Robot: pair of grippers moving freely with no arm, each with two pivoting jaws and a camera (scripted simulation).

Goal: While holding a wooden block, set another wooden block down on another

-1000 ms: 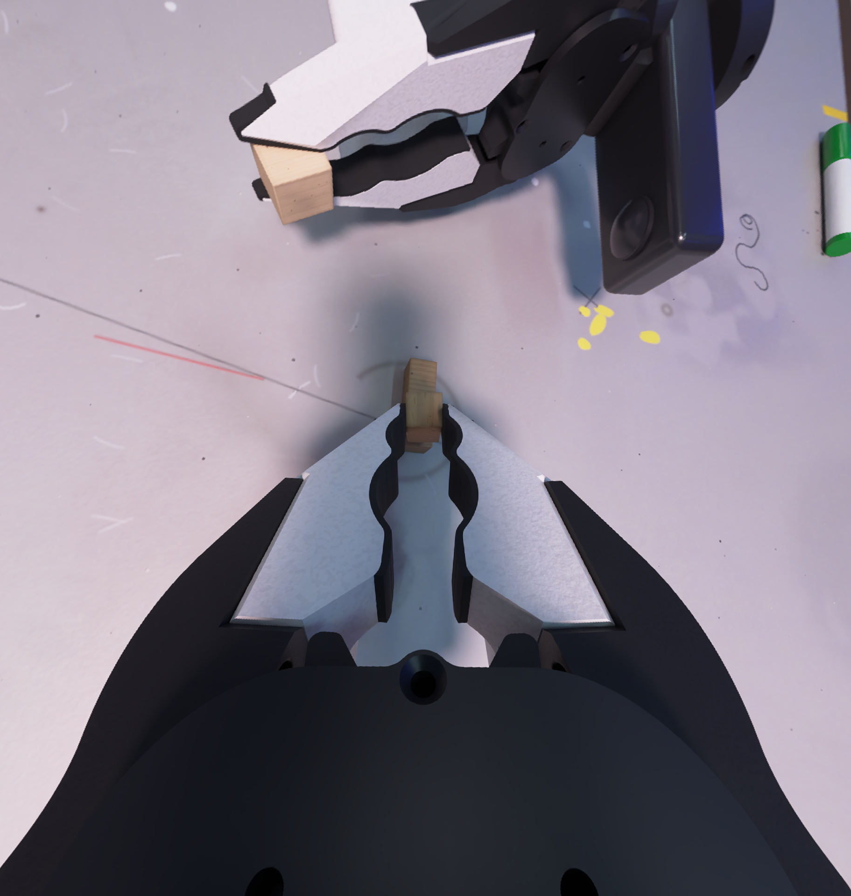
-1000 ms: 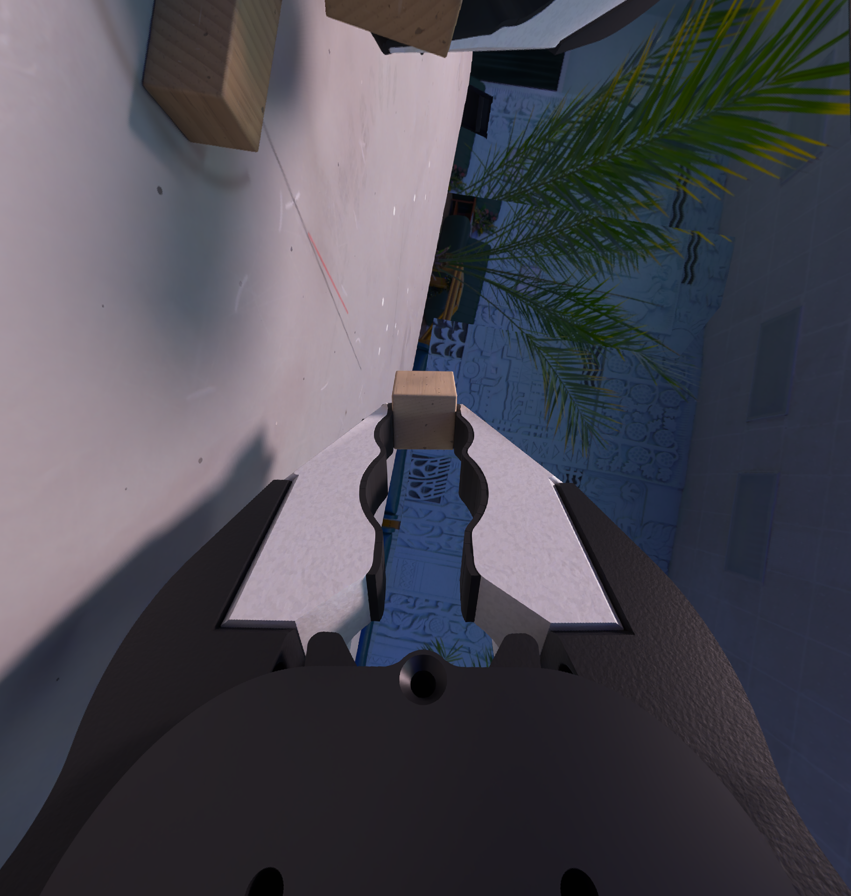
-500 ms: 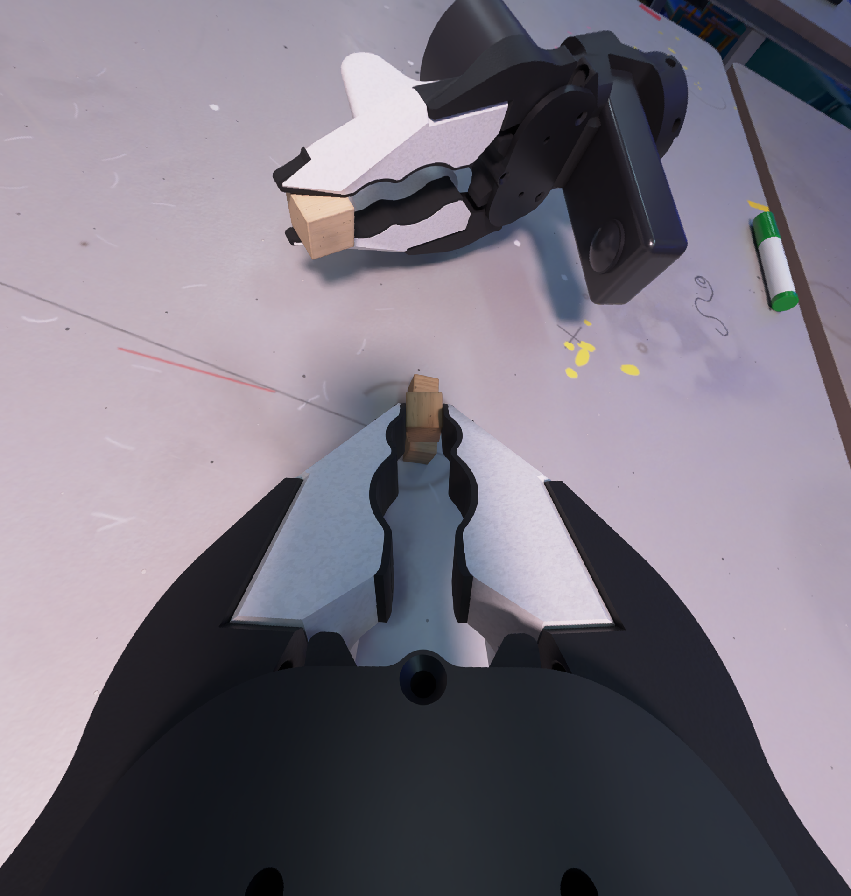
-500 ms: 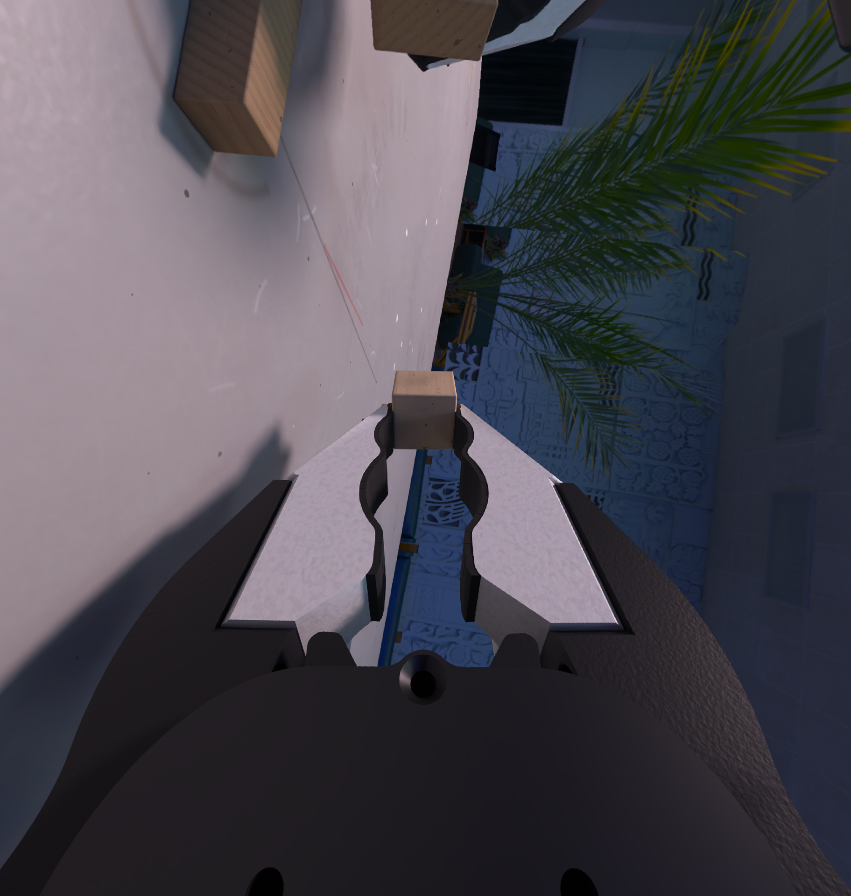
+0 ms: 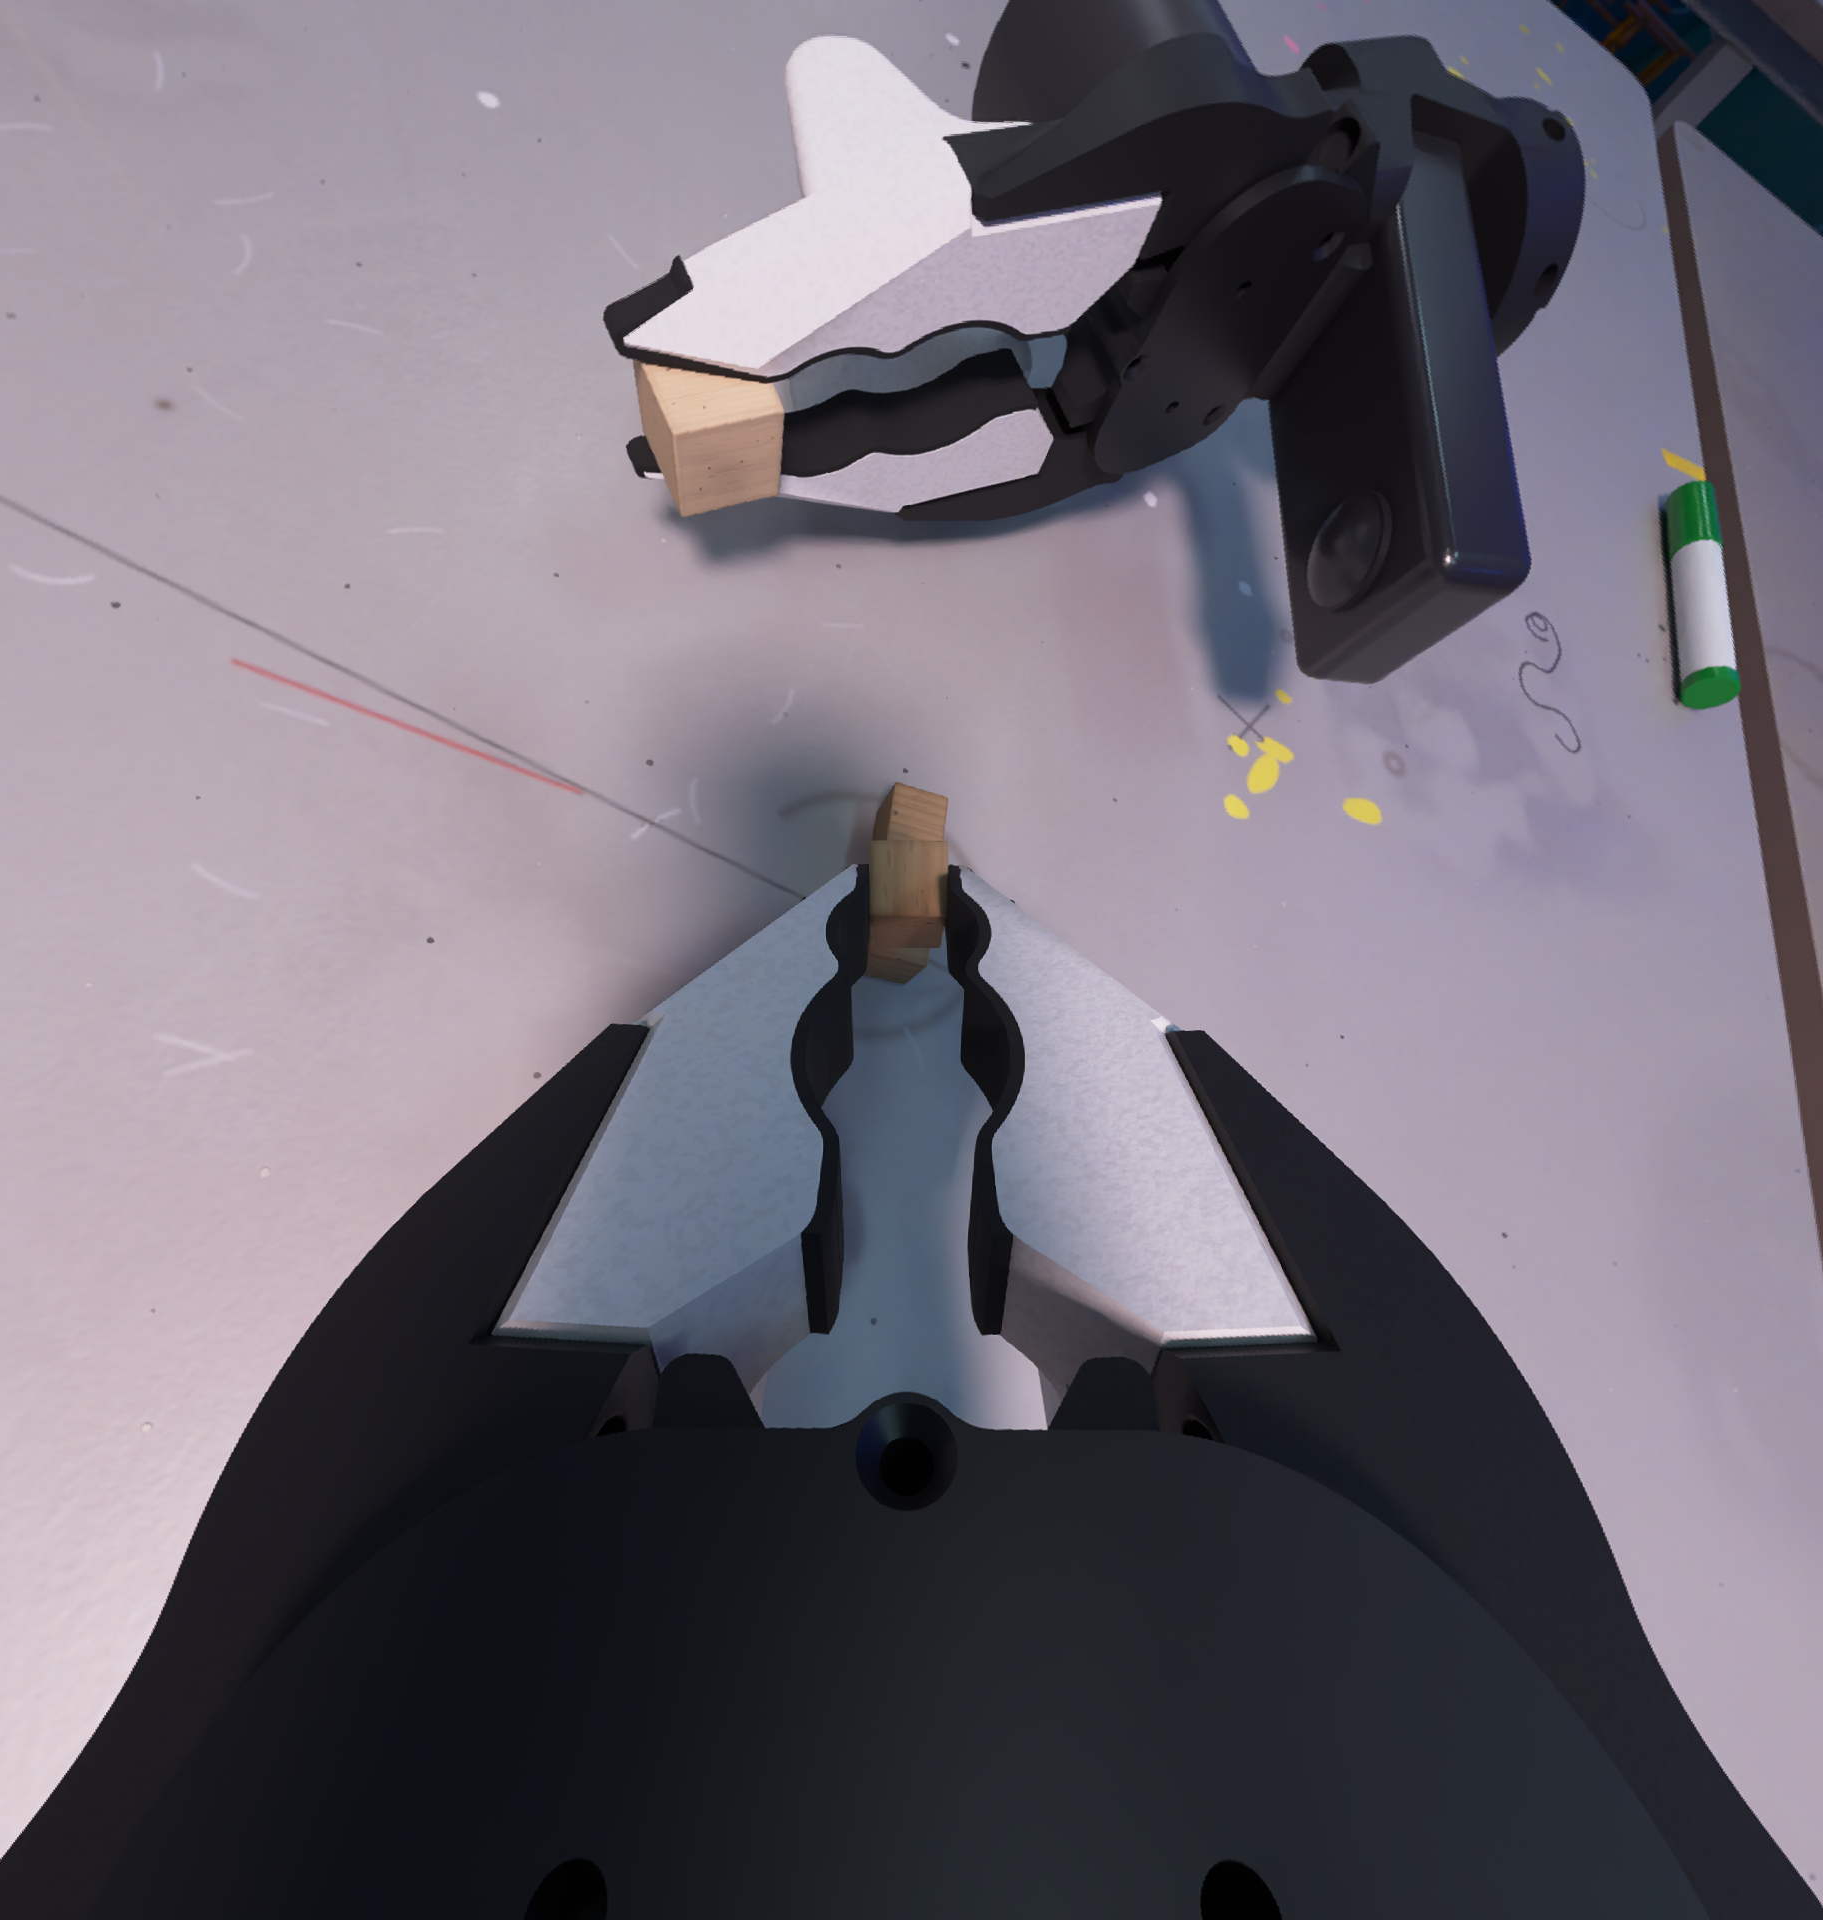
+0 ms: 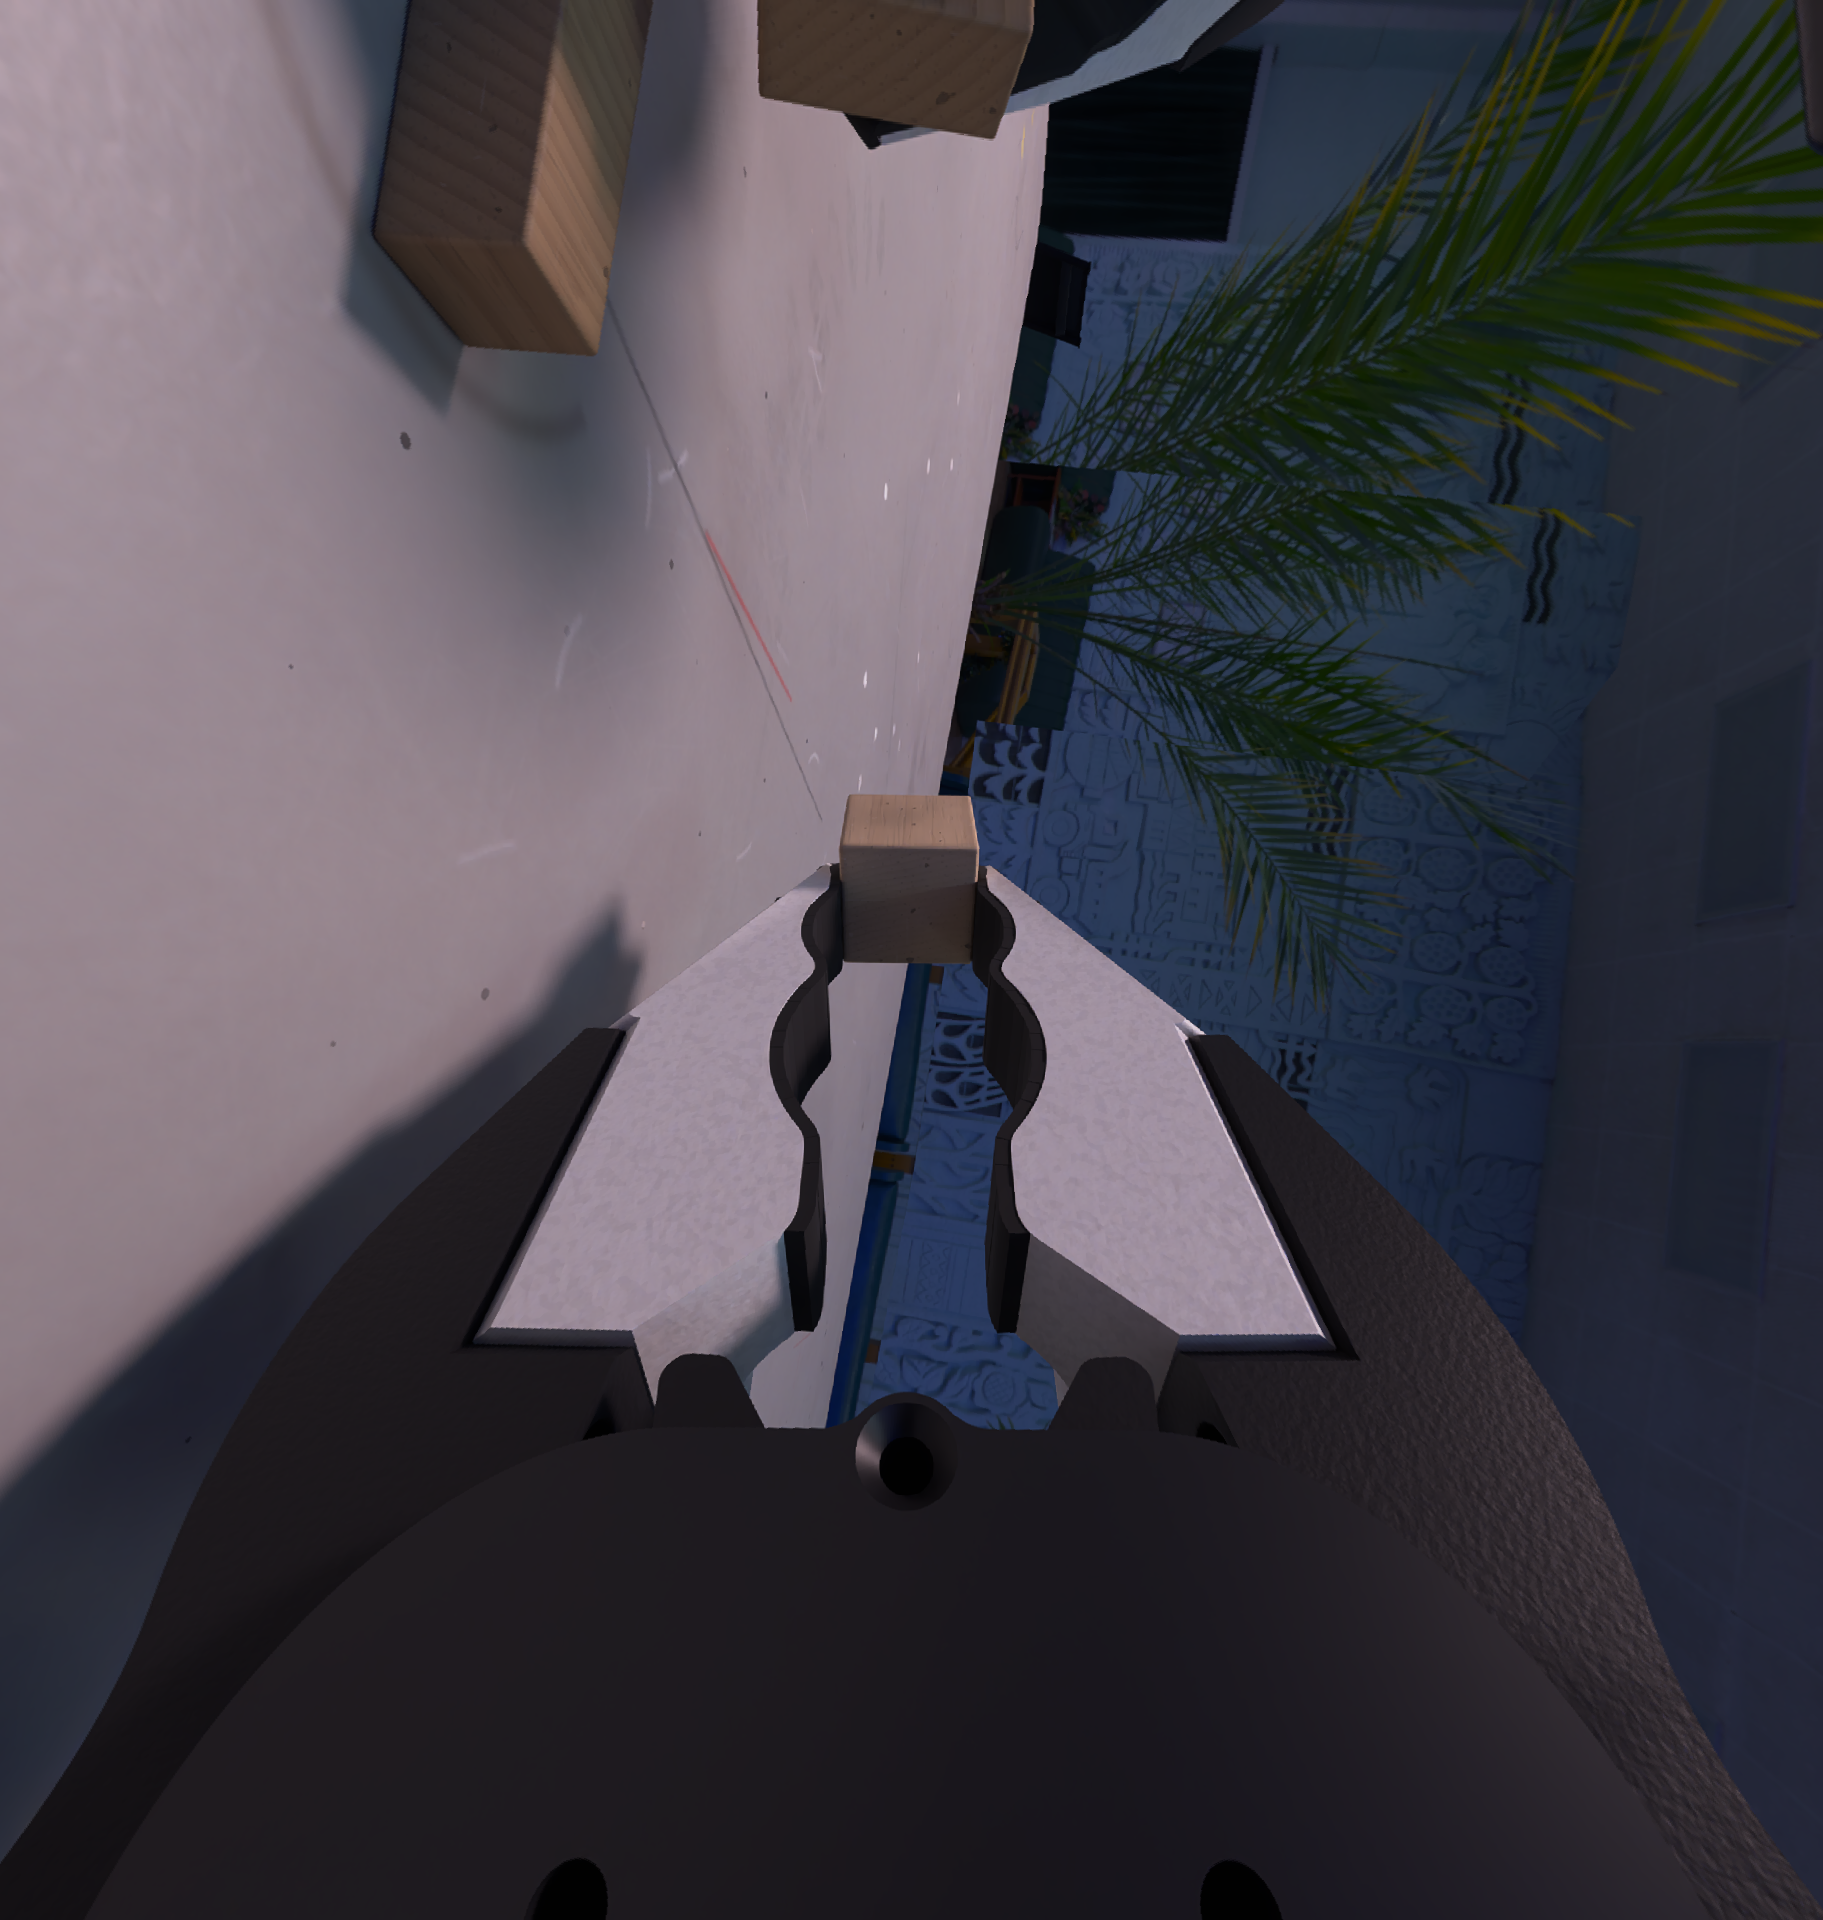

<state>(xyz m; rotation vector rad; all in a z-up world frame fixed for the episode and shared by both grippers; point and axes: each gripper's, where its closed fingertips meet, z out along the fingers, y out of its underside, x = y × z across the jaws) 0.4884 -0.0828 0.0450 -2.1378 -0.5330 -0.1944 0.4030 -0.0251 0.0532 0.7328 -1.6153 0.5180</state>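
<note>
Left wrist view: left gripper [image 5: 905, 902] points down at the pale grey table [image 5: 263, 935], jaws clamped on a small light-wood block [image 5: 902, 891] at the fingertips. Directly beneath lies a longer wooden block [image 5: 909, 817] on the table; whether the two touch cannot be told from this angle. Farther off, the right gripper [image 5: 668, 416] lies sideways, jaws clamped on a pale wooden cube [image 5: 715, 442] with visible grain. A green-and-white marker [image 5: 1701, 594] rests near the table's edge; yellow paint spots [image 5: 1262, 774] lie between.

Right wrist view: the cube sits squarely between the fingertips. Palm fronds [image 6: 1354, 468] behind.
</note>
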